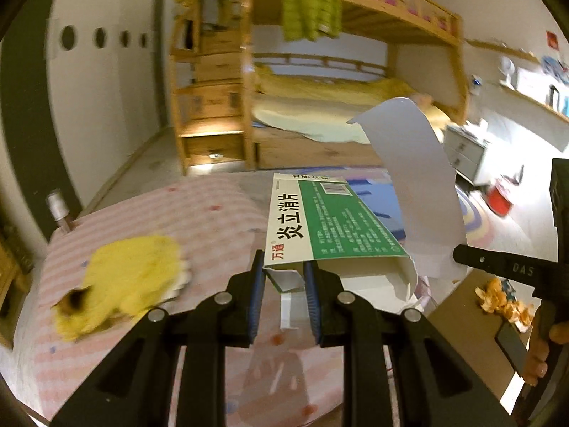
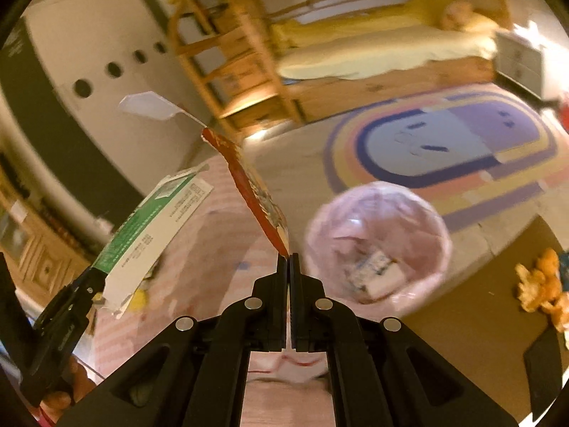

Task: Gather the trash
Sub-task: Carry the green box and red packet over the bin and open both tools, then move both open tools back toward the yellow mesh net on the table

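From the left wrist camera, the left hand-held gripper (image 1: pixel 284 277) is pinching the torn flap of a flat green and white cardboard medicine box (image 1: pixel 330 227). The box points away toward 12 o'clock, with its long side running from the pads up to the far end. It hangs over a bed with a pink striped sheet (image 1: pixel 199 213). A fuzzy yellow soft toy (image 1: pixel 131 277) lies at 9 o'clock. At 2 o'clock a curled white paper sheet (image 1: pixel 412 178) is pinched by the right hand-held gripper (image 1: pixel 458 256). Orange peel bits (image 1: pixel 501 299) lie at 4 o'clock.

From the right wrist camera, the right hand-held gripper (image 2: pixel 288 256) is pressed together on a thin red wrapper (image 2: pixel 256 195). The wrapper stands up and leans toward 11 o'clock, long side along that lean. The green box shows at 9 o'clock. A round bin with a pink plastic bag (image 2: pixel 423 220) sits just right of the fingertips, at 2 o'clock, with some trash inside already.

I think the job now is carrying both pieces to the bin. To do it well, bring each piece right above the bin's mouth first, then let go, one hand at a time.
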`<state>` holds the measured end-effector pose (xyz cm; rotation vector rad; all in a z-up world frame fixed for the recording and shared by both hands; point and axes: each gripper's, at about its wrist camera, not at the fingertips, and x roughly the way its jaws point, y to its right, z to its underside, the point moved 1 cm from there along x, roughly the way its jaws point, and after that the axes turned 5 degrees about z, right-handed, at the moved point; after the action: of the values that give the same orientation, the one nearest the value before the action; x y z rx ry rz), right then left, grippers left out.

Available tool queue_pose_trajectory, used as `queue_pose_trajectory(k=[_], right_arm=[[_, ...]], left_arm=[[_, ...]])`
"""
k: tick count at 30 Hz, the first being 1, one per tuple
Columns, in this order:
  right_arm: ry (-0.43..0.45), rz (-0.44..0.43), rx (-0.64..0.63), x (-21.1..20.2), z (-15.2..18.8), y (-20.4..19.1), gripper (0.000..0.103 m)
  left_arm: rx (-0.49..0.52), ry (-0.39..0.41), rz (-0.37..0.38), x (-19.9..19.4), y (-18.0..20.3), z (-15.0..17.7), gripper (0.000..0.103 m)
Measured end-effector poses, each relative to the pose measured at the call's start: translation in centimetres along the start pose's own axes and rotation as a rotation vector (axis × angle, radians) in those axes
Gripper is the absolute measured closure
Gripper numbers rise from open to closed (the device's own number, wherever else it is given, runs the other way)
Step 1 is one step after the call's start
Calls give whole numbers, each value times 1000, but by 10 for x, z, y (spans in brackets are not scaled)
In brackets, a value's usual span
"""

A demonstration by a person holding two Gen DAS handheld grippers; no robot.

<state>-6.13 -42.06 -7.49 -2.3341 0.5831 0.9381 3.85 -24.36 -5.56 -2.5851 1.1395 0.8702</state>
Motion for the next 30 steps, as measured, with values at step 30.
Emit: queue_pose_trajectory(k=[30], right_arm=[[-81,94,174,72,-19,71,75]], left_arm=[[36,-158,51,116,29,-6,49]])
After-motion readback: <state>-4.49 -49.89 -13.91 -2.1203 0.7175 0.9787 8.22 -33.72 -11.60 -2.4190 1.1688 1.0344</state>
